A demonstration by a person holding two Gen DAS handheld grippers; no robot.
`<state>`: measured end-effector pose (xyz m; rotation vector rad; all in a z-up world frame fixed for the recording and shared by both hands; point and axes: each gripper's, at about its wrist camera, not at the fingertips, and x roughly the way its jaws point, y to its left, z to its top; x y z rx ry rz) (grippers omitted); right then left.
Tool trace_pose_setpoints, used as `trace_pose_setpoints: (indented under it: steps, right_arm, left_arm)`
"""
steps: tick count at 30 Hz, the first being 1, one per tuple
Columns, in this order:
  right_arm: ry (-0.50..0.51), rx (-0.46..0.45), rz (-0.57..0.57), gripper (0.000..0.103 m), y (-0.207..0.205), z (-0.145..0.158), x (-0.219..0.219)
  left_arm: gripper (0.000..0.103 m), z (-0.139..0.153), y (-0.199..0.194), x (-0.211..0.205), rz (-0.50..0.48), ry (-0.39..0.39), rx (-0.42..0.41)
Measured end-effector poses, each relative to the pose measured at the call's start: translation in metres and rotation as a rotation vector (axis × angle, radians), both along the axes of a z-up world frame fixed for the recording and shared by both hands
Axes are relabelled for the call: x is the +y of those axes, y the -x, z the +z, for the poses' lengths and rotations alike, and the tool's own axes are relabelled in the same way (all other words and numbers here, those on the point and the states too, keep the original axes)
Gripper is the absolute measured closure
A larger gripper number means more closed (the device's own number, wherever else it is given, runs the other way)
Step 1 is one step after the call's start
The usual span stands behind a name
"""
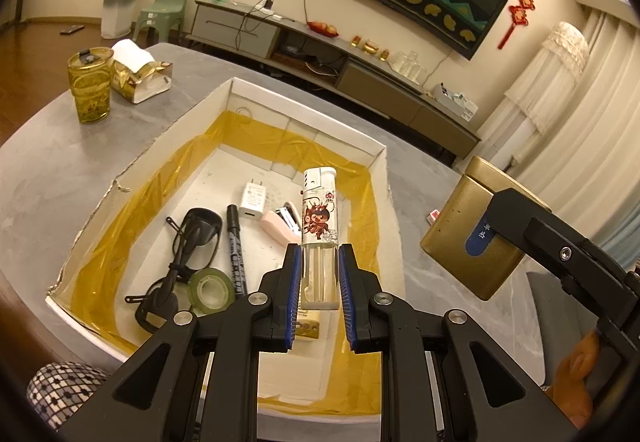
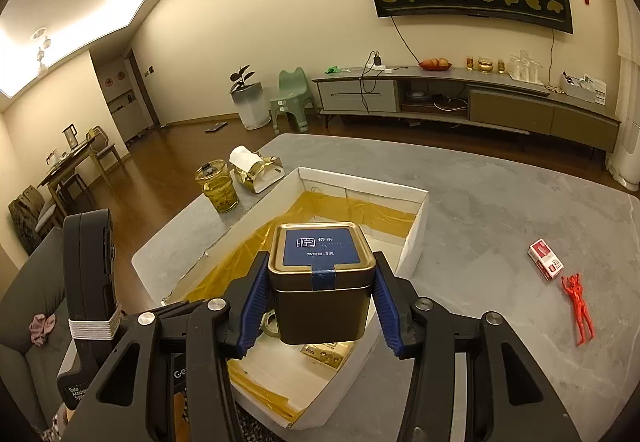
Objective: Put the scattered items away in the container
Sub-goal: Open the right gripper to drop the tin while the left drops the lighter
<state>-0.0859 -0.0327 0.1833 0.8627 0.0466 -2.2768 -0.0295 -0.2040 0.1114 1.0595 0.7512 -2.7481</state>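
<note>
Over the box point(image 2: 416, 238), the right gripper point(image 2: 322, 306) clamps the tin point(image 2: 320, 282); the left gripper point(image 1: 318, 282) pinches the lighter point(image 1: 320, 218) upright. Lower each onto bare floor, clear of the glasses point(image 1: 180, 262), before releasing

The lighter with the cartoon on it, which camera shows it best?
The left wrist view: the lighter stands upright between the left gripper fingers, above the box, its print facing the lens. The right wrist view does not show it.
</note>
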Motion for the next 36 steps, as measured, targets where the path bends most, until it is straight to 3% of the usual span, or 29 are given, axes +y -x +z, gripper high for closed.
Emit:
trace_pose_setpoints:
  steps: [14,20,25,36]
  right_arm:
    - [-0.038,-0.006,0.032,0.053,0.014,-0.002,-0.022]
    - [-0.049,-0.068,0.048,0.053,0.036,-0.013,-0.034]
    - [-0.068,-0.112,0.056,0.053,0.057,-0.023,-0.042]
    - [-0.079,-0.179,0.055,0.053,0.097,-0.029,-0.054]
  left_arm:
    - [0.084,-0.001,-0.003,-0.040,0.077,-0.023,0.000]
    - [0.084,-0.002,0.003,-0.055,0.083,-0.054,-0.007]
    - [0.084,0.006,0.019,-0.059,0.069,-0.048,-0.025]
    - [0.084,0.007,0.072,-0.067,0.014,-0.134,-0.127]
